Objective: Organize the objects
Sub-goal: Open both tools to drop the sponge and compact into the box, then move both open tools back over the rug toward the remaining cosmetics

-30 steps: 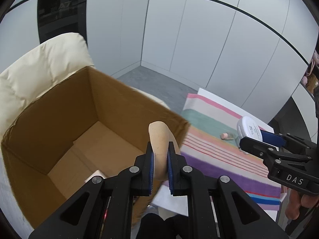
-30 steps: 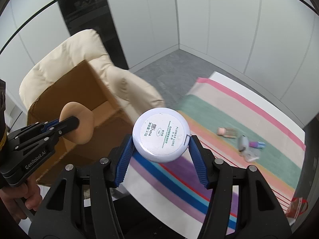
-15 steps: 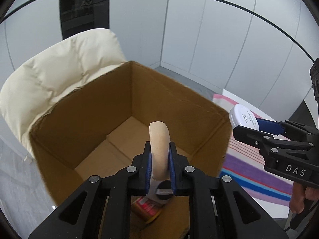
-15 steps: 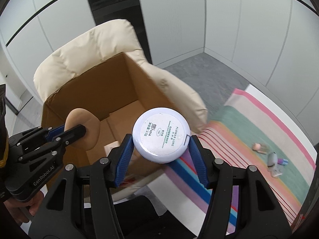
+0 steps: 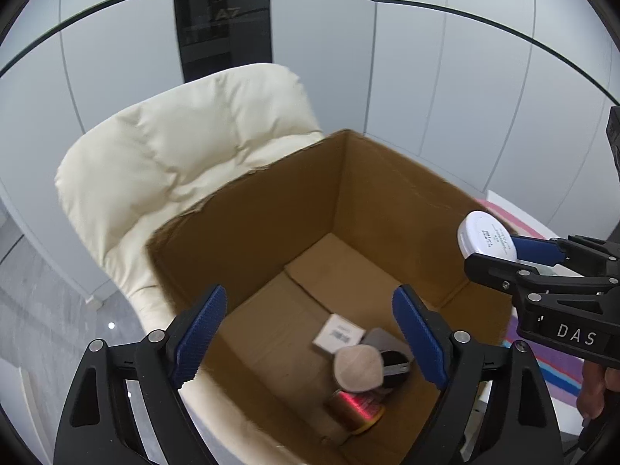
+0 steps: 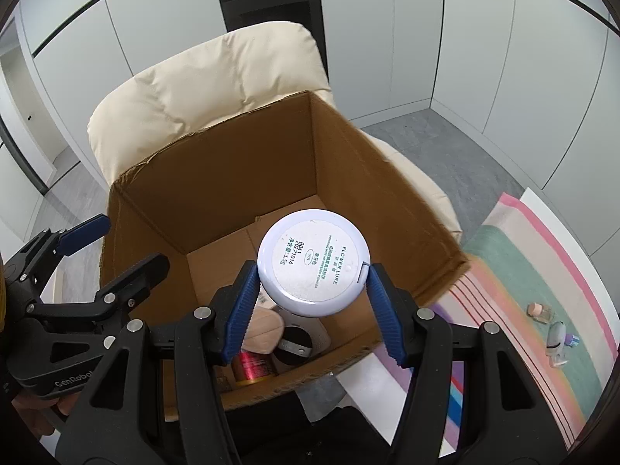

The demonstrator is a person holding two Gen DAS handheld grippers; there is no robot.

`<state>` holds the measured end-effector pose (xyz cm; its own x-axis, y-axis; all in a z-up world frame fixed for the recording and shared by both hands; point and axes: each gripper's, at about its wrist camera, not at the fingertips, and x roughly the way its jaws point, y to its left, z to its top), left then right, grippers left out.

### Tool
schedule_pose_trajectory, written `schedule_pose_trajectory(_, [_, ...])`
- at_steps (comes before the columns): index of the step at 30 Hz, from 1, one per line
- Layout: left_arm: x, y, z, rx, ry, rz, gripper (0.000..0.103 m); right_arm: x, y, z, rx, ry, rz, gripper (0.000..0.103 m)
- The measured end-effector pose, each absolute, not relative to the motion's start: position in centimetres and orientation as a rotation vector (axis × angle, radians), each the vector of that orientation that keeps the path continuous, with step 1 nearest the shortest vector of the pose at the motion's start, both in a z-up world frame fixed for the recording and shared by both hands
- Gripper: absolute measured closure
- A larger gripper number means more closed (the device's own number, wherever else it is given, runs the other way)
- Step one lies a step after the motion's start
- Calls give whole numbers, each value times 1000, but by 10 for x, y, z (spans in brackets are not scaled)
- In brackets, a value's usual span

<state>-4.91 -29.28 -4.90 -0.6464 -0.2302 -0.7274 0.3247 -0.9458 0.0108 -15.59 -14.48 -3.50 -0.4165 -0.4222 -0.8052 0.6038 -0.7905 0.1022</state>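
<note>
An open cardboard box (image 5: pixel 271 209) (image 6: pixel 232 178) stands on a cream chair. My left gripper (image 5: pixel 308 302) (image 6: pixel 124 246) hangs over it with its jaws opening wide and nothing between them. A beige puff (image 5: pixel 358 368) (image 6: pixel 263 329) lies on the box floor below. My right gripper (image 6: pixel 312 271) (image 5: pixel 500 252) is shut on a white round compact (image 6: pixel 312 263) (image 5: pixel 484 234), gripped by its rim with the printed face toward the camera. In the left wrist view it sits above the box's right wall.
On the box floor lie a small white carton (image 5: pixel 338 335), a red-gold cylinder (image 5: pixel 354 407) and a black round item (image 5: pixel 395 364). The cream chair (image 5: pixel 174 147) backs the box. To the right, a striped cloth (image 6: pixel 523 271) carries a small bottle (image 6: pixel 540 311) and a white gadget (image 6: pixel 556 335).
My left gripper moved over the box, opened, and the beige puff dropped to the box floor. My right gripper carried the compact from above the striped cloth to above the box.
</note>
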Motion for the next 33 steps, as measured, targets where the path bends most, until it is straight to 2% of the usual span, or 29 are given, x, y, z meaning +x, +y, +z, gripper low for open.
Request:
schedule_pose_trajectory(11, [-33, -324, -48, 1099, 288, -2529, 12, -151, -172, -38, 1167, 311, -2195, 43])
schedule_pose_trajectory(12, [-33, -325, -48, 1104, 298, -2525, 12, -151, -171, -36, 1156, 315, -2199, 41])
schedule_pose_trajectory(15, [-34, -322, -49, 1101, 290, -2530, 12, -149, -168, -31, 1123, 307, -2227, 23])
schedule_pose_trajectory(19, [-37, -317, -48, 1098, 266, -2535, 12, -151, -161, -24, 1099, 270, -2258, 17])
schedule_pose_trajectory(33, [-59, -289, -50, 1123, 240, -2574, 12, -154, -135, -23, 1099, 300, -2296, 16])
